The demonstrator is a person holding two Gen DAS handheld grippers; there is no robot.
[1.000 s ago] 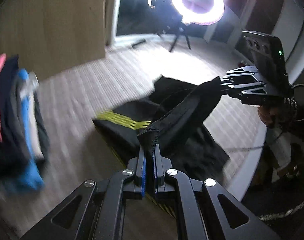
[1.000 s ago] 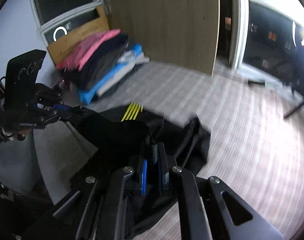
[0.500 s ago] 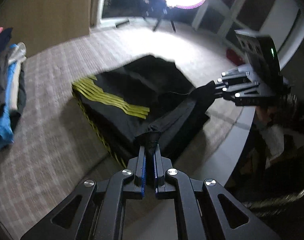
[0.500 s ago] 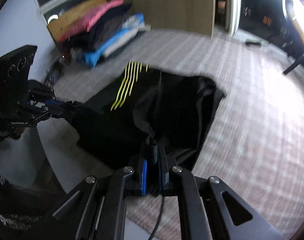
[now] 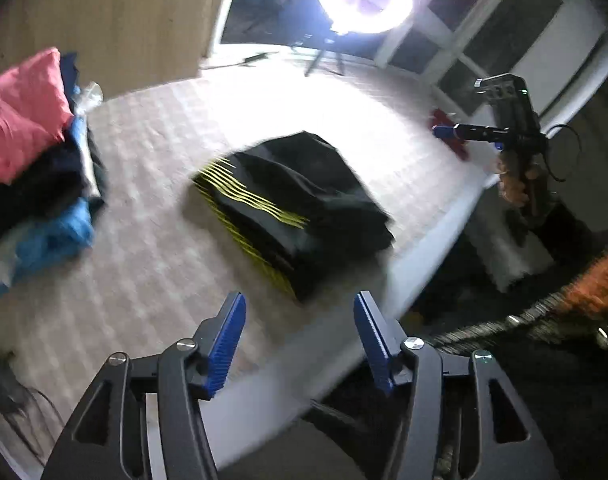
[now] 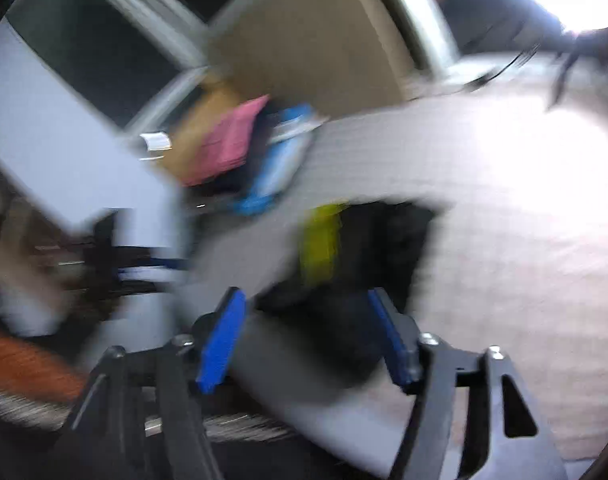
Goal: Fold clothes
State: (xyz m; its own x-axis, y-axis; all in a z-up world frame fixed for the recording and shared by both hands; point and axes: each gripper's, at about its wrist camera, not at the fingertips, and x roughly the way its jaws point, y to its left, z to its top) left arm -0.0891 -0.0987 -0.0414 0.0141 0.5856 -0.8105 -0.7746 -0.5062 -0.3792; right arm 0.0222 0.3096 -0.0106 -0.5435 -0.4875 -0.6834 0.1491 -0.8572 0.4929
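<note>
Now the black garment [image 5: 304, 200] lies on the bed [image 5: 155, 240] as a compact, roughly rectangular bundle, near the bed's front edge, with thin yellow stripes [image 5: 247, 196] running across its top and down one side. It lies folded, so far as these views show. The left gripper [image 5: 299, 340] hovers over the bed edge with its blue-padded fingers [image 5: 225, 344] spread wide and nothing between them. The right gripper [image 6: 304, 336] is likewise spread and empty in its own blurred view, and seen from the left it hangs well apart from the bundle, off the bed's far side.

The cloth looks soft, light and limp, likely a smooth sports knit that would slip and sag if pinched at one point; a corner or a stacked edge, taken through all layers, would hold best. The bedcover is a pale, faintly checked weave. At the left sits a pile of clothes [image 5: 31, 152], pink on top, then dark and blue layers.
</note>
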